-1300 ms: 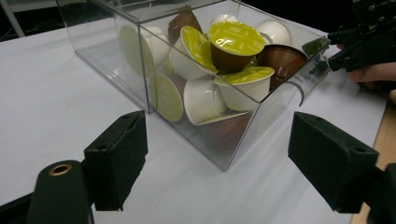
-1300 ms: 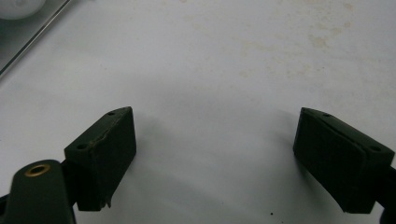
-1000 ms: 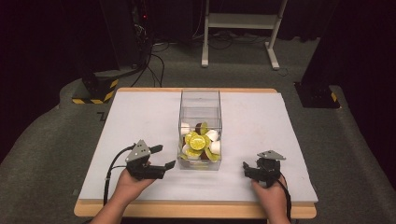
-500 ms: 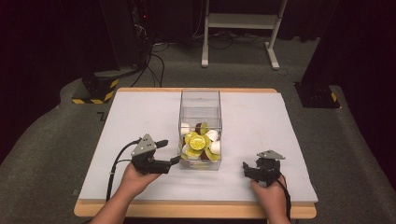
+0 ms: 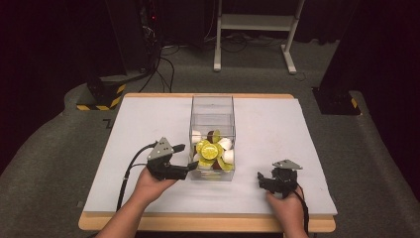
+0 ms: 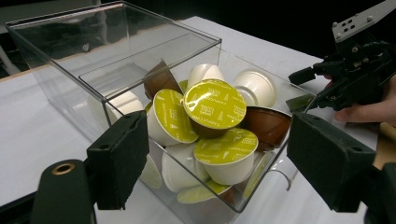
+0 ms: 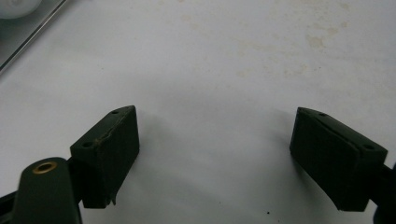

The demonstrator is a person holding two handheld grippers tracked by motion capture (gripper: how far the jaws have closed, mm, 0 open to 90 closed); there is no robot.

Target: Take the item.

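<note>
The clear box (image 5: 212, 136) of coffee capsules (image 5: 210, 151) sits at table centre. The left gripper (image 5: 187, 167), jaws open and empty, is at its 8 o'clock corner. The right gripper (image 5: 261, 181), jaws open, rests at 4 o'clock on the table (image 5: 277, 124).

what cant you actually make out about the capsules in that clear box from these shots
- How many capsules: in the left gripper view the top ones cover those beneath.
- Lid print: too small to read there.
- Clear box near corner: cut off by the bottom edge and partly hidden by the left gripper.
- High view: capsules too small to sort.
- Right gripper view: white table; box corner cut off.
</note>
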